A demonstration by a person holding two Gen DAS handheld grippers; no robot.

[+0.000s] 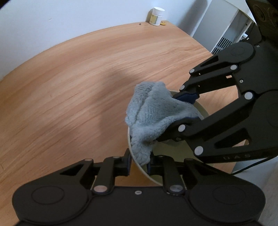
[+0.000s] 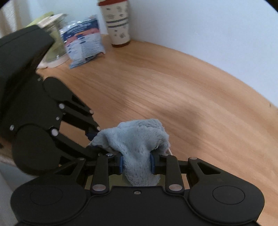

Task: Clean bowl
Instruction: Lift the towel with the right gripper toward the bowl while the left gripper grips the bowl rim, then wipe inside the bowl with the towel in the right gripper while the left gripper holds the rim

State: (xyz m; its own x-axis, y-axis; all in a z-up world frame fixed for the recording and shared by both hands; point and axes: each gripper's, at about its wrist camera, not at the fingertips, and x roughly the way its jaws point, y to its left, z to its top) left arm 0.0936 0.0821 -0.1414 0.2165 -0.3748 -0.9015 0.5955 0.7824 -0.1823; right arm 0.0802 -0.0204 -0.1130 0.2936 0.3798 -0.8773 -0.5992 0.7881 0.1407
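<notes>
Angling steeply down over the desk (image 1: pixel 69 87): left tool (image 1: pixel 139 166) pinching the bowl (image 1: pixel 203 111) rim, right tool (image 2: pixel 137 164) clamping the cloth (image 2: pixel 137 142) inside it.

The table (image 1: pixel 73 83) lay bare across its broad middle, leaving free passage there. At its far edge by the wall stood a small white bottle (image 1: pixel 156 16). At another stretch of the wall a cup (image 2: pixel 118 22), a blue packet (image 2: pixel 83 40) and a glass jar (image 2: pixel 53 40) crowded together. Near the front, the bowl (image 1: pixel 201 111), cloth (image 1: pixel 152 111) and both grippers filled the space.
</notes>
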